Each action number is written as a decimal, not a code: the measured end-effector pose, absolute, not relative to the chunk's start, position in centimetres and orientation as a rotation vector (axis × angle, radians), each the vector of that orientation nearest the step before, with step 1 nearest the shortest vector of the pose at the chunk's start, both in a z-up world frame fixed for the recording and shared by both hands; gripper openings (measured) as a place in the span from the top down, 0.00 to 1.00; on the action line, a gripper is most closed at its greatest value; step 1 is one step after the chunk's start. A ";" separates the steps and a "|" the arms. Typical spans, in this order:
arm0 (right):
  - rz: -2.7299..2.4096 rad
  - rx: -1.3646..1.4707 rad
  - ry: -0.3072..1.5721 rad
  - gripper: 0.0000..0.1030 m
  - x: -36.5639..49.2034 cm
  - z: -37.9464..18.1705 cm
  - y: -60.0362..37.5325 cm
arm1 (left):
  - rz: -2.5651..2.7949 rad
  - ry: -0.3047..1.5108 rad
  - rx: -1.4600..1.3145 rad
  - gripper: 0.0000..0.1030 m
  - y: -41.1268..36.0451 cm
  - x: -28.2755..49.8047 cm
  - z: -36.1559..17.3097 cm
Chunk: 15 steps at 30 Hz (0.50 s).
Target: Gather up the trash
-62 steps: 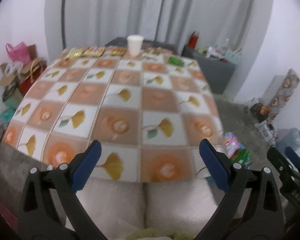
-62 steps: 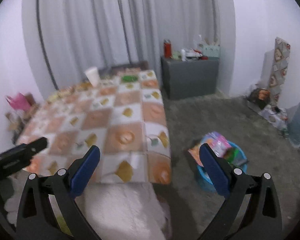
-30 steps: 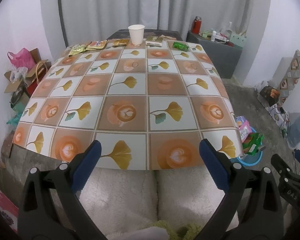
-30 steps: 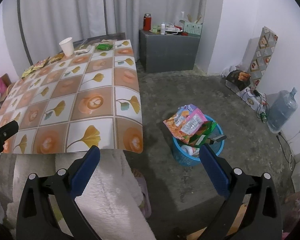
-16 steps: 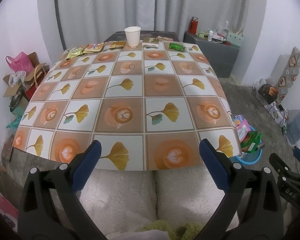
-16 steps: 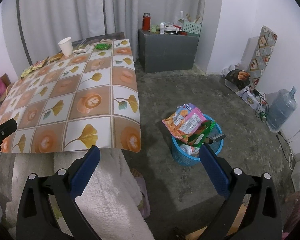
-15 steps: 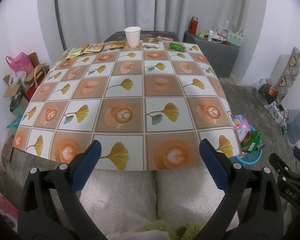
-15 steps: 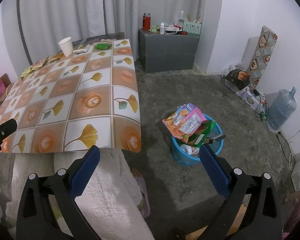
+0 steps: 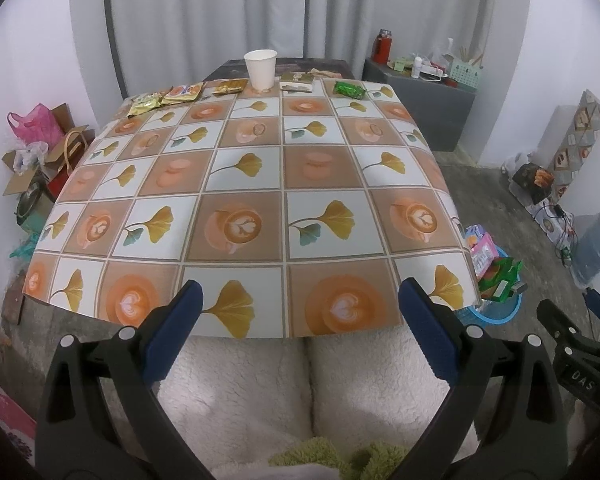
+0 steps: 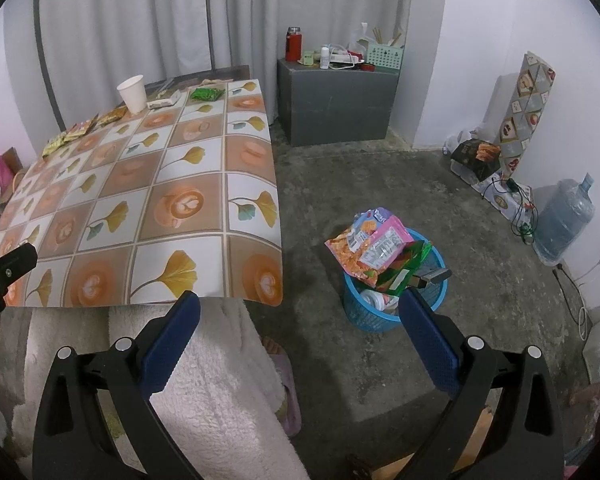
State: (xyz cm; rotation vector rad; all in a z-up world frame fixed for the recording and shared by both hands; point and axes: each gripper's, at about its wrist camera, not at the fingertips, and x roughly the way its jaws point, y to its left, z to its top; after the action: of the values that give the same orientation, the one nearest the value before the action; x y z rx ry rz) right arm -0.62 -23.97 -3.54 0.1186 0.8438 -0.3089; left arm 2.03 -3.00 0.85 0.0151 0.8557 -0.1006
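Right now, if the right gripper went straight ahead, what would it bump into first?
Probably the floor. The right gripper points at bare concrete between the table and the blue basket, with nothing in between, though depth is hard to judge.

A cup (image 9: 260, 68) stands at the table's (image 9: 244, 184) far edge between wrappers (image 9: 182, 92); a full basket (image 10: 394, 300) sits on the floor right of the table.

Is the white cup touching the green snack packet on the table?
Apart. In the left wrist view, the white cup and green packet have another packet and bare tablecloth between them.
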 end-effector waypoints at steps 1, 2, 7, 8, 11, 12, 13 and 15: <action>-0.307 0.117 0.843 0.06 -0.6 -3.6 -24.1 | -0.100 0.856 0.016 0.08 -3.0 2.0 0.8; -0.308 0.116 0.843 0.06 -0.6 -3.6 -24.1 | -0.100 0.857 0.017 0.08 -3.0 2.0 0.8; -0.306 0.115 0.843 0.06 -0.6 -3.6 -24.1 | -0.100 0.858 0.016 0.08 -3.1 2.0 0.8; -0.307 0.115 0.843 0.06 -0.6 -3.6 -24.1 | -0.100 0.858 0.016 0.08 -3.1 2.0 0.8; -0.306 0.118 0.844 0.06 -0.6 -3.6 -24.1 | -0.099 0.858 0.016 0.08 -3.0 2.0 0.8; -0.306 0.116 0.843 0.06 -0.6 -3.6 -24.1 | -0.100 0.858 0.017 0.08 -3.0 2.1 0.8; -0.305 0.116 0.843 0.06 -0.6 -3.6 -24.1 | -0.101 0.858 0.016 0.08 -3.0 2.1 0.8; -0.306 0.116 0.843 0.06 -0.6 -3.5 -24.1 | -0.101 0.859 0.017 0.08 -3.0 2.1 0.8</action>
State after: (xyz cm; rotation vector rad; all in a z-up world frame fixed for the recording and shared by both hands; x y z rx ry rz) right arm -0.57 -24.10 -3.55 0.1160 0.8430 -0.3057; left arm 2.08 -2.98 0.80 0.0166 0.8588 -0.1006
